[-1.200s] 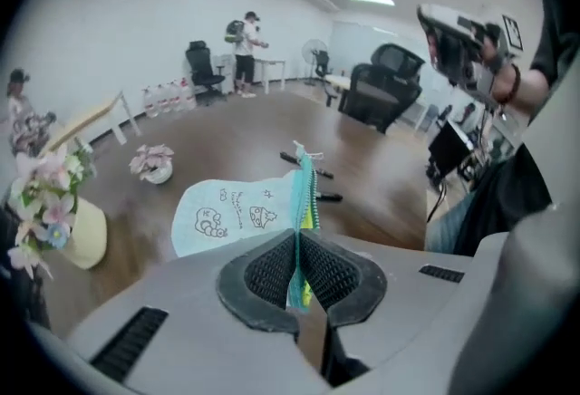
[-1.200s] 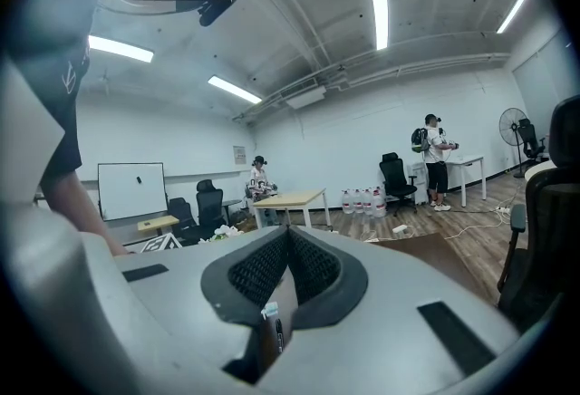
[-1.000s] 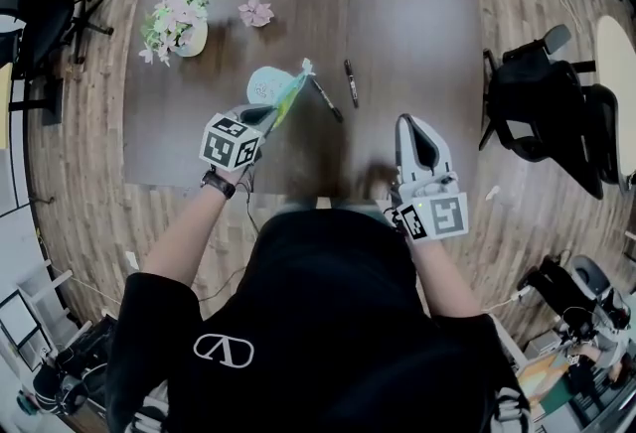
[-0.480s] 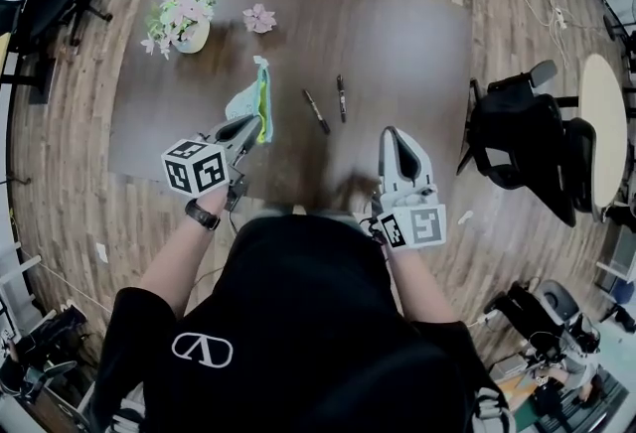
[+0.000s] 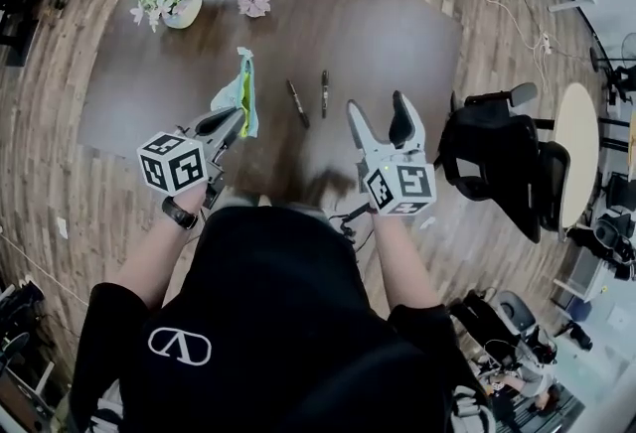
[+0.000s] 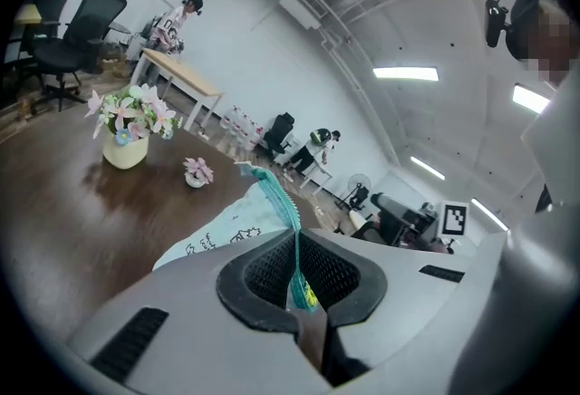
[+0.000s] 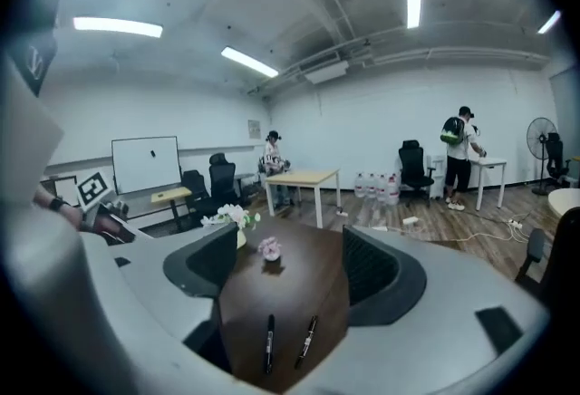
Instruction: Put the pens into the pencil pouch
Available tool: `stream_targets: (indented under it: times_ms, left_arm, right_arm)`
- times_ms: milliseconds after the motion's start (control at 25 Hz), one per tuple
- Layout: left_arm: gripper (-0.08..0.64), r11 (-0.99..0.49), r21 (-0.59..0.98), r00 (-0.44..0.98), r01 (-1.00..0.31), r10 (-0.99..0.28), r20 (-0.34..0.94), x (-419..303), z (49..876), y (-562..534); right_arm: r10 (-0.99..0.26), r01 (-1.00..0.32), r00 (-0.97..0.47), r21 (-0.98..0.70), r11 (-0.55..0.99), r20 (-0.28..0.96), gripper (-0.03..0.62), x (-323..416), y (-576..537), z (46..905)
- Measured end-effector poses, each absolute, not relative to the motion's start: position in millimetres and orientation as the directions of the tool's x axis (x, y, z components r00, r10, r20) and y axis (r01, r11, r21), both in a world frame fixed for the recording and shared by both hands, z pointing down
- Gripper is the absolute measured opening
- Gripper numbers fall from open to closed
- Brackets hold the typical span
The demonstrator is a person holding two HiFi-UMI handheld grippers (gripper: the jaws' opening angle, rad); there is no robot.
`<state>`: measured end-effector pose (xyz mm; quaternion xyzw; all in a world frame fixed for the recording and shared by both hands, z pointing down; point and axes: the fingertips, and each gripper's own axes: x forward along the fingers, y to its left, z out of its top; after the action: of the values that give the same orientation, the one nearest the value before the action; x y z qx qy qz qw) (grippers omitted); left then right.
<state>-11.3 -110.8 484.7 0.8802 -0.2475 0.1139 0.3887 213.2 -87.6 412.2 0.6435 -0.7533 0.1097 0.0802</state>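
- Fingers of your left gripper (image 6: 304,298) are pinched together on the pouch (image 6: 231,226), gripping it by the teal zip edge.
- Your left forearm (image 5: 149,257) reaches forward and a little outward. The gripper points ahead and slightly down, with its marker cube facing the head camera.
- From the head view the pouch (image 5: 241,95) sticks out past the left gripper (image 5: 231,121), edge-on, over the table (image 5: 388,34).
- Your right gripper (image 7: 281,271) is opening, its jaws already wide apart with nothing gripped between them.
- Your right forearm (image 5: 397,262) runs straight ahead, and the right gripper (image 5: 380,118) aims nearly level over the table's near edge.
- Two pens (image 7: 269,343) (image 7: 308,341) lie side by side on the table just ahead of the right jaws, between the two grippers in the head view (image 5: 297,103) (image 5: 324,93).
- Beyond them stand a flower pot (image 5: 169,2) and a small pink flower (image 5: 254,1).
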Motion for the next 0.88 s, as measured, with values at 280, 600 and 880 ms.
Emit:
stream_targets:
  times_ms: [280, 600, 880]
  left_arm:
    - [0.015, -0.555, 0.646, 0.851, -0.524, -0.357, 0.384, -18, 490, -93]
    - [0.015, -0.479, 0.684, 0.830, -0.550, -0.403, 0.385, -45, 510, -76]
    - [0.015, -0.431, 0.704, 0.813, -0.565, -0.437, 0.385, -59, 521, -64]
  right_arm:
    - [-0.666, -0.974, -0.224, -0.131, 0.187, 0.711, 0.342, 218, -159, 559]
    - [-0.263, -0.967, -0.251, -0.232, 0.101, 0.932, 0.269, 211, -162, 706]
    - [-0.131, -0.983, -0.162, -0.149, 0.103, 0.978, 0.225, 213, -166, 743]
